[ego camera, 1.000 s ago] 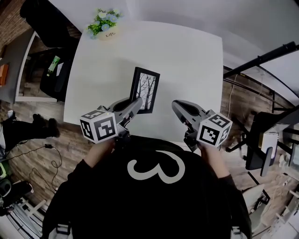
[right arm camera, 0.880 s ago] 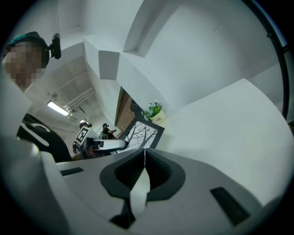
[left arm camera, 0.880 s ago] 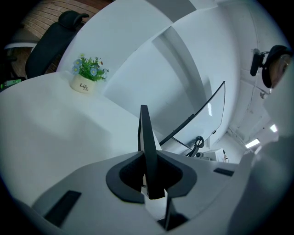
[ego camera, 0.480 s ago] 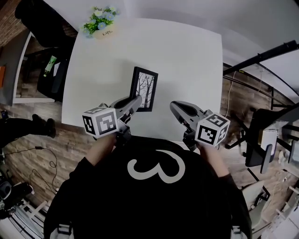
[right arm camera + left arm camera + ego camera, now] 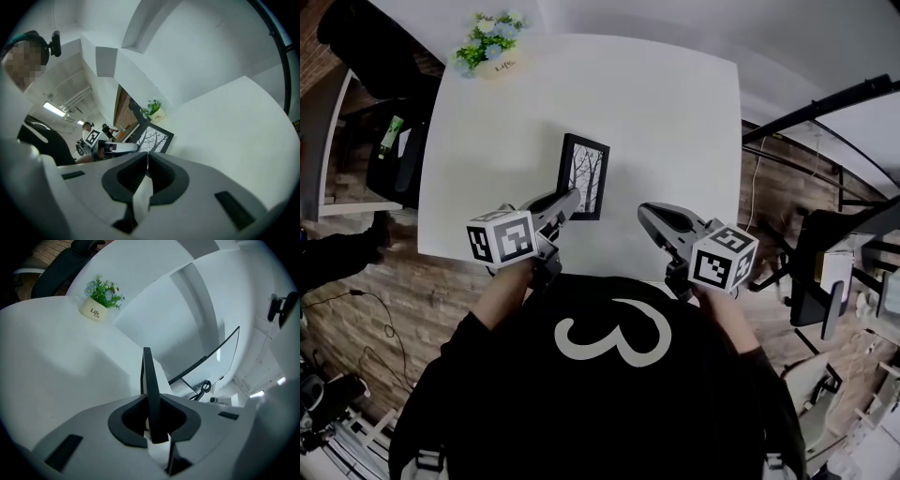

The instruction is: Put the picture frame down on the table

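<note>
Frame (image 5: 584, 173) btm edge hidden behind L hand-held gripper (image 5: 571, 197), clamped edge-on.

A large white "3" on the black shirt (image 5: 609, 339); apparently "Life" on the white flower pot (image 5: 95, 311).

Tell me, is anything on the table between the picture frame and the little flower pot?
Nothing. In the head view the white table is bare between the picture frame and the flower pot.

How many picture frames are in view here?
1: the picture frame, gripped edge-on by the left gripper, at the near side of the table. No other shows.
</note>
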### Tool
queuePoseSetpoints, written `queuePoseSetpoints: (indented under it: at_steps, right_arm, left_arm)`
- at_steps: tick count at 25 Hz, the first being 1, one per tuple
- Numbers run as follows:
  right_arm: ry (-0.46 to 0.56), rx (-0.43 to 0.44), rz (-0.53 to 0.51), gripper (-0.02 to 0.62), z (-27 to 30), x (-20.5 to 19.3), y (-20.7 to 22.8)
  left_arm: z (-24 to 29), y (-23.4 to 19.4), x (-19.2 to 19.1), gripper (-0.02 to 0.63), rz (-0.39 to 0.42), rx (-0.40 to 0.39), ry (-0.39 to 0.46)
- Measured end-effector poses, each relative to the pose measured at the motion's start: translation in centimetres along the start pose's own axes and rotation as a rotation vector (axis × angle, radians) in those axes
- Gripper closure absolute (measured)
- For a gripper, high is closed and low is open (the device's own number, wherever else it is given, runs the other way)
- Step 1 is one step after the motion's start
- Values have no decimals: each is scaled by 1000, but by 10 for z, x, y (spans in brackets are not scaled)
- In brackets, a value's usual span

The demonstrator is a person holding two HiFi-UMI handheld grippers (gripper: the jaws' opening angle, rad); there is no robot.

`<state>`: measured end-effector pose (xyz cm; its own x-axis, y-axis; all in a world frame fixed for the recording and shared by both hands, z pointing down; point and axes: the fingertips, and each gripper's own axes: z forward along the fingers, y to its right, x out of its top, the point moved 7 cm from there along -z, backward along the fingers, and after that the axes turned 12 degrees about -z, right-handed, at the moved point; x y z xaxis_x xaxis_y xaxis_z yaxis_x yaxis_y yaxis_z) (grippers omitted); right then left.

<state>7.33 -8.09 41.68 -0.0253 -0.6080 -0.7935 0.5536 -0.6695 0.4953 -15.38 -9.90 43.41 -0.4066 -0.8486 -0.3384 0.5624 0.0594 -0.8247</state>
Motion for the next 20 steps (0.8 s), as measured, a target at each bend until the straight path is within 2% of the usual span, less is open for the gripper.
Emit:
queuePoseSetpoints:
  at_steps: [20]
  right_arm:
    - [4,-11,63,571,0,-8,19]
  left_arm:
    - [19,-14,0,545,-37,33,-50]
